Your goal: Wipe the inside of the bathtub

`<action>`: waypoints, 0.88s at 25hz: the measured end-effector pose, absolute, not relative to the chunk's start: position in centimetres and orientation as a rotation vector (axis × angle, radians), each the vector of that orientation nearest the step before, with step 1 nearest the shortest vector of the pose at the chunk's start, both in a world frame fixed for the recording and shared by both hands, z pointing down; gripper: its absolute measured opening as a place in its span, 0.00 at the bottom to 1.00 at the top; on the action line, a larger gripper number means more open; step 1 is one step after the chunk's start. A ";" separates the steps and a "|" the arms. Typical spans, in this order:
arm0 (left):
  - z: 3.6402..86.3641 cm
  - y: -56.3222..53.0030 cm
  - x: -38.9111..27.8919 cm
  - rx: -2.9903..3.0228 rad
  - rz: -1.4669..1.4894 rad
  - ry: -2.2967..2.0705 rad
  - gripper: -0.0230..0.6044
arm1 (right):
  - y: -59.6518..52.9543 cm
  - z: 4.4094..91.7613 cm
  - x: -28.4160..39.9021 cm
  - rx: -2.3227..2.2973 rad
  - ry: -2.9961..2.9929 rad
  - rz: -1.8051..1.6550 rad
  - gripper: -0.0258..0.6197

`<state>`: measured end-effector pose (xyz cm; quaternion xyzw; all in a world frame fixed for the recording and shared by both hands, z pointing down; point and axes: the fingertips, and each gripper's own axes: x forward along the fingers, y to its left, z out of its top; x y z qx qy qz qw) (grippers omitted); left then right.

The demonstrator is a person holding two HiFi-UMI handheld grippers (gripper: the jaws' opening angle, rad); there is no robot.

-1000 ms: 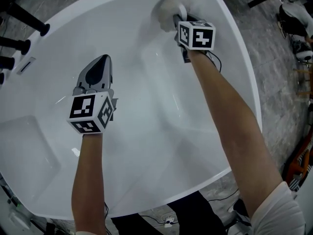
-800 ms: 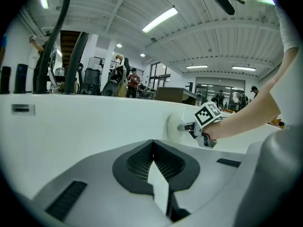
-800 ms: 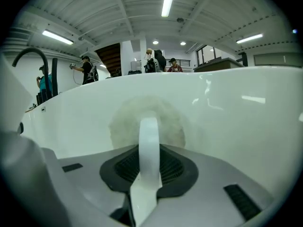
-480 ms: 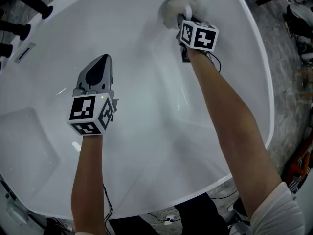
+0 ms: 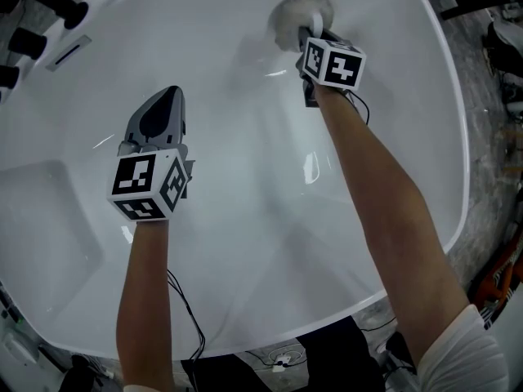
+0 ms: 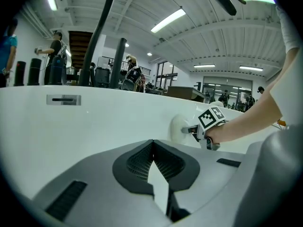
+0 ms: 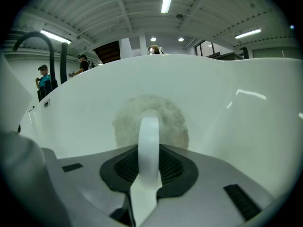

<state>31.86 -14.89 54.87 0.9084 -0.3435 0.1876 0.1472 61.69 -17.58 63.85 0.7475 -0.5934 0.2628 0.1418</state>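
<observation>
The work area is a large strip-lit hall. It shows only in the 2 gripper views, with people standing well behind the rim.

1. The tub (image 5: 245,260) is white and fills the head view. Dark tap fittings (image 5: 73,11) sit on its rim at upper left.
2. The left gripper (image 5: 163,109) hangs over the tub floor, apart from the surface. Its jaws meet at the tips with nothing between them.
3. The right gripper (image 5: 304,33) is at the far end wall. Its jaws are clamped on the handle (image 7: 149,145), a white loop.
4. The pad (image 5: 298,11) is round and fuzzy, and lies face-on against that wall.

Step in hand: I judge this to be wiping of the far end wall. Most of the tub interior likely remains to be covered.

Next move: keep the pad flat and pressed, and sweep it across the wall without letting the loop twist in the jaws.

View differences:
- The head view alone locates the pad within the tub.
- The right gripper view alone shows the grip on the loop.
- The left gripper view shows the pad from the side, touching the wall.
</observation>
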 end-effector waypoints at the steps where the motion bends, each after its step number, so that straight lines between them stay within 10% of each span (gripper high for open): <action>1: 54.7 -15.0 31.3 2.614 0.538 -0.993 0.05 | -17.7 63.7 61.0 2.153 -1.718 0.757 0.18; 22: 52.1 -16.1 19.4 2.596 0.521 -1.062 0.05 | -21.2 61.0 46.6 2.030 -1.823 0.708 0.18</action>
